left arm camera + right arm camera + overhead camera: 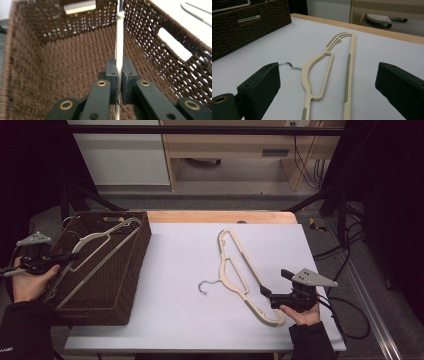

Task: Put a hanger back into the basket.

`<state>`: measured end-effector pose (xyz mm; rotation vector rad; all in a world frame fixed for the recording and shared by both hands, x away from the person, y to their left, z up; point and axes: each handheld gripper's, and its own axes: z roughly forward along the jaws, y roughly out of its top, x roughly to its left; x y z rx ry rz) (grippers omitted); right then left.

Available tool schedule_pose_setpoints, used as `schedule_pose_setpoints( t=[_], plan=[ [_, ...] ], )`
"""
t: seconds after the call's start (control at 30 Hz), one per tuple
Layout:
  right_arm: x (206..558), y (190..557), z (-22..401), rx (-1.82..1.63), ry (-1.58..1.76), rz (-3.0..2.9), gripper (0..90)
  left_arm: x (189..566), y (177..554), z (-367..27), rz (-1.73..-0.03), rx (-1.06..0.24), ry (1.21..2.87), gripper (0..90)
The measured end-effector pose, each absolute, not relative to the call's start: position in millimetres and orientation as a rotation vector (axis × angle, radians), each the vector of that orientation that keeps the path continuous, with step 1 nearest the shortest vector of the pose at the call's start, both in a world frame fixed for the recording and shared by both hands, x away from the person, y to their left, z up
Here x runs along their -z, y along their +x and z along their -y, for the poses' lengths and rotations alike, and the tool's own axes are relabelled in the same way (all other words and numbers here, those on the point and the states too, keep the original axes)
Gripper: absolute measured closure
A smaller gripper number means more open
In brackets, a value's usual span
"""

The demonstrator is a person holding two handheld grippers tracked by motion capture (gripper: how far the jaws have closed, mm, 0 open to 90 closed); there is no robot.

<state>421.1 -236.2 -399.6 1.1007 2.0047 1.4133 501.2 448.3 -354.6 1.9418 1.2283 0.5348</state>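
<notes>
Right of the wicker basket (132,270), a light, stiff cream hanger (240,270) lies between the wide-open right gripper (272,296); its flat bar probably grips best. Left gripper (119,75) clamps a pale hanger (95,240) inside the basket.

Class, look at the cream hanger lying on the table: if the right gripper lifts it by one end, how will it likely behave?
The cream hanger looks like thin moulded plastic, so probably light and fairly stiff. Gripped at one end it would likely droop or swing. Its metal hook may snag.

Lab: black frame (200,130), trailing cables (345,255)
</notes>
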Motion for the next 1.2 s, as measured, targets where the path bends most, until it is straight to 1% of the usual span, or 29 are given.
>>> schedule_pose_setpoints(
  t=[0.2, 0.3, 0.37, 0.57, 0.63, 0.77, 0.87, 0.97, 1.0, 1.17, 1.2],
  plan=[
    [400, 421, 236, -1.411, 1.100, -2.006, 6.3, 366, 510, -440, -1.293, -0.535, 1.981, 85.1],
    [400, 421, 236, -1.412, 1.099, -2.006, 6.3, 372, 513, -440, -1.357, -0.549, 1.995, 84.1],
    [400, 421, 236, -1.413, 1.098, -2.007, 6.3, 378, 514, -446, -1.419, -0.552, 1.983, 83.0],
    [401, 422, 235, -1.409, 1.098, -2.010, 6.3, 379, 516, -450, -1.472, -0.553, 1.964, 81.3],
    [401, 422, 235, -1.407, 1.099, -2.013, 6.3, 381, 518, -454, -1.548, -0.551, 1.970, 80.5],
    [401, 422, 234, -1.408, 1.098, -2.014, 6.3, 388, 519, -459, -1.611, -0.545, 1.948, 78.1],
    [401, 422, 234, -1.408, 1.096, -2.015, 6.4, 388, 519, -463, -1.648, -0.517, 1.923, 76.8],
    [401, 422, 234, -1.409, 1.097, -2.015, 6.4, 390, 521, -462, -1.672, -0.519, 1.937, 71.4],
    [401, 422, 234, -1.409, 1.097, -2.015, 6.4, 392, 521, -462, -1.689, -0.518, 1.941, 71.4],
    [401, 422, 235, -1.413, 1.094, -2.011, 6.4, 395, 523, -462, -1.719, -0.518, 1.944, 65.9],
    [401, 422, 235, -1.413, 1.093, -2.011, 6.4, 396, 524, -462, -1.727, -0.515, 1.948, 63.4]
  ],
)
